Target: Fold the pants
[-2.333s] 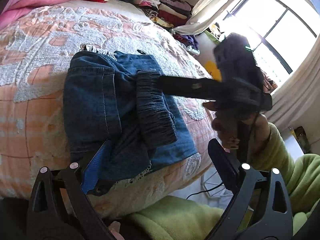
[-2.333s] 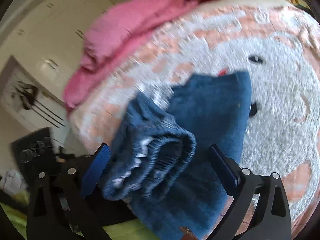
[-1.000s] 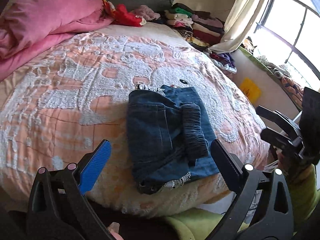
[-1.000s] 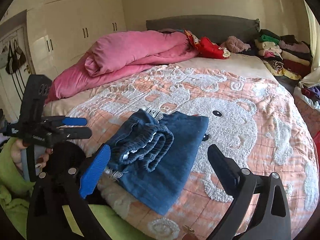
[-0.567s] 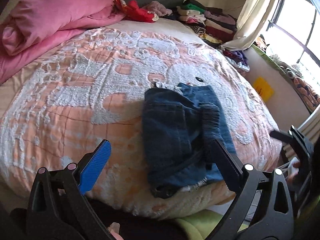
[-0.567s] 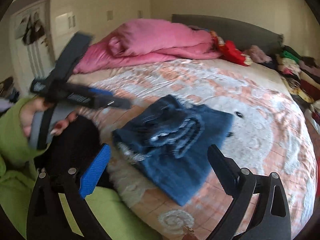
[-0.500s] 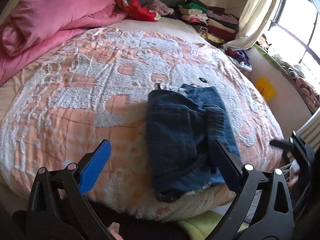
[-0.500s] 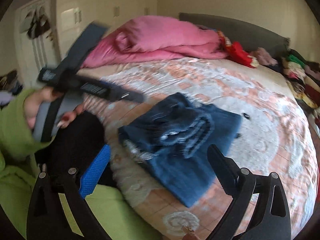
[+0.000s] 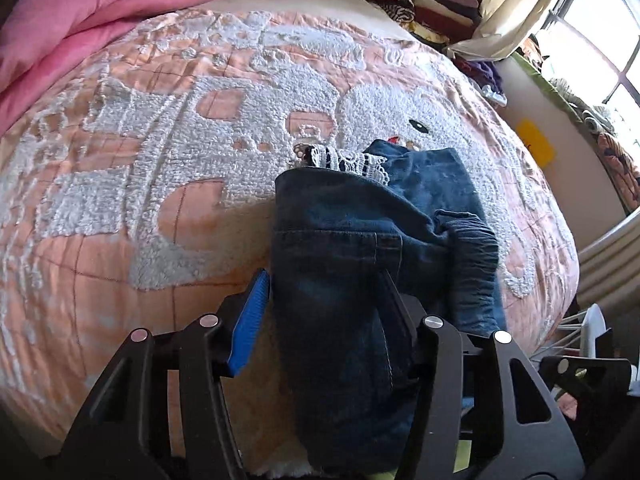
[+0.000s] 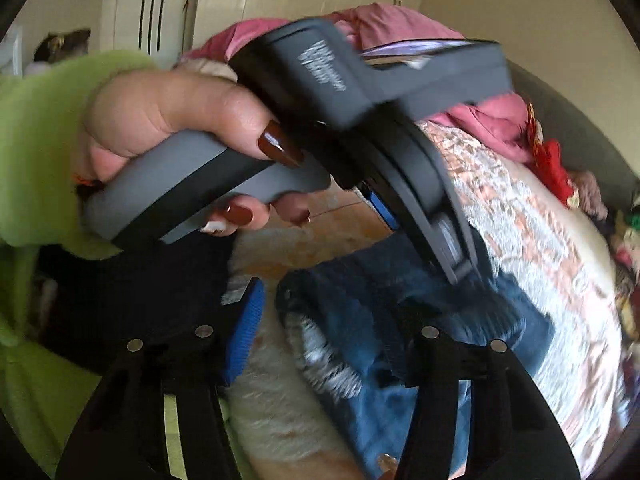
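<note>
Here, from the left wrist, the left tongs, jaws just narrowing, straddle the near edge of the folded pants on the bed; whether they are pinching cannot be told. From the right wrist, the right tongs, also narrowing, straddle the blurred bundle likewise. Folding looks nearly finished.

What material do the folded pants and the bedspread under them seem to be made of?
The pants look like blue denim: matte weave, contrast stitched seams, with white lace trim, probably cotton. The bedspread seems smooth peach fabric with raised white tufting, chenille-like.
</note>
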The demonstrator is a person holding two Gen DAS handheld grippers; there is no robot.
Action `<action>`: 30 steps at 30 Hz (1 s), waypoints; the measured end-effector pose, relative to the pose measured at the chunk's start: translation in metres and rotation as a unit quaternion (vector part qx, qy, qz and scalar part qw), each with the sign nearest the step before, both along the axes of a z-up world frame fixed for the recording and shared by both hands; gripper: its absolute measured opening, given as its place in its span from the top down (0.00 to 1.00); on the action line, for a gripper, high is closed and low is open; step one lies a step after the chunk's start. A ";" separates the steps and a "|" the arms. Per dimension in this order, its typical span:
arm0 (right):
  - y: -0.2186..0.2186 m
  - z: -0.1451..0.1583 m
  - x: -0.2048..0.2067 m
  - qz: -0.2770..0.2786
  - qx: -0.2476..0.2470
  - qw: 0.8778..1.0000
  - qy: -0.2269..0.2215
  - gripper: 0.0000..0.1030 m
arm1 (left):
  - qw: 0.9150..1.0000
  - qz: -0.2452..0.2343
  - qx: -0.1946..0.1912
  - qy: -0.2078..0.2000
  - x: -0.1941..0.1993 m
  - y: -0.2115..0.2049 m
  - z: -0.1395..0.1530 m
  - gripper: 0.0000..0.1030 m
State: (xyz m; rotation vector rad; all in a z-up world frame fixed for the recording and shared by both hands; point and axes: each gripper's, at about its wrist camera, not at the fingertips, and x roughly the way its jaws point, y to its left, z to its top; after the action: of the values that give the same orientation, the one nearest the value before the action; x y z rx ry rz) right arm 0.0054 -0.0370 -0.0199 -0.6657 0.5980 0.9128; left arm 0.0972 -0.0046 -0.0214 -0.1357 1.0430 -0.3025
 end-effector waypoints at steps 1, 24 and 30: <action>0.003 -0.006 0.006 0.001 -0.008 1.000 0.000 0.60 | 1.000 0.000 0.001 0.001 0.001 0.000 -0.001 0.56; -0.053 0.017 -0.003 -0.052 0.081 0.989 0.110 0.55 | 0.999 0.007 -0.006 -0.038 -0.013 0.002 0.013 0.41; -0.086 0.041 -0.002 -0.111 0.125 0.983 0.077 0.28 | 0.998 0.015 0.005 -0.067 -0.023 0.003 0.030 0.31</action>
State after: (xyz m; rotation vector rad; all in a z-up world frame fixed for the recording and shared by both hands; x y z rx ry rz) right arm 0.0039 -0.1225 0.0213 -0.2970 0.6673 0.8167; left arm 0.0738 -0.0020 0.0084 -0.1207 0.9090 -0.2767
